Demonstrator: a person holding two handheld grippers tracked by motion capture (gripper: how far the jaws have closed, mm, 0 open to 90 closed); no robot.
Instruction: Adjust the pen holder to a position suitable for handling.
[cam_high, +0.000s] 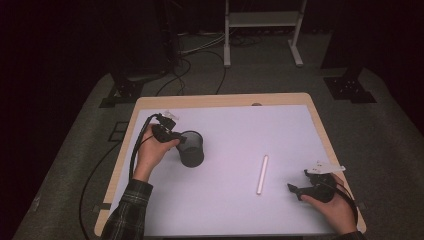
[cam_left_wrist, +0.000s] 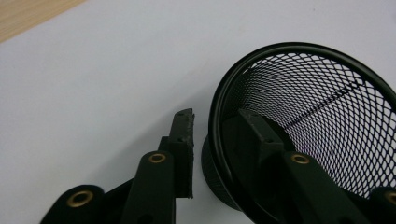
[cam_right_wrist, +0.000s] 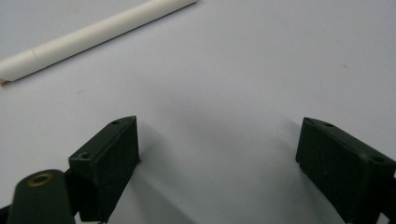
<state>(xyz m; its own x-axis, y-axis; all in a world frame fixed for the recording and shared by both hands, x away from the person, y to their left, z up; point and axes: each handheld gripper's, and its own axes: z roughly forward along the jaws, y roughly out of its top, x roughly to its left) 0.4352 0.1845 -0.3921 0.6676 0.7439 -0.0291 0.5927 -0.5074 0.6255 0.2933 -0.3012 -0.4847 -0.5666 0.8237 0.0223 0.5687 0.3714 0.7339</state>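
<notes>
A black mesh cup (cam_high: 192, 152) sits on the left half of the white mat (cam_high: 235, 130). My left gripper (cam_high: 181, 140) straddles its rim on the near-left side. In the left gripper view one jaw is inside the cup (cam_left_wrist: 327, 116) against the mesh and the other is outside, with a thin gap left to the wall; the left gripper (cam_left_wrist: 218, 116) is open. A white stick (cam_high: 262, 174) lies on the mat right of centre. My right gripper (cam_high: 298, 180) rests at the right, open with nothing between its jaws (cam_right_wrist: 219, 135), and the white stick (cam_right_wrist: 93, 32) lies beyond it.
The wooden table edge (cam_high: 220, 100) frames the mat. A cable (cam_high: 137, 145) loops from the left gripper along the table's left side. A white rack's legs (cam_high: 262, 30) and floor cables stand beyond the table's far edge.
</notes>
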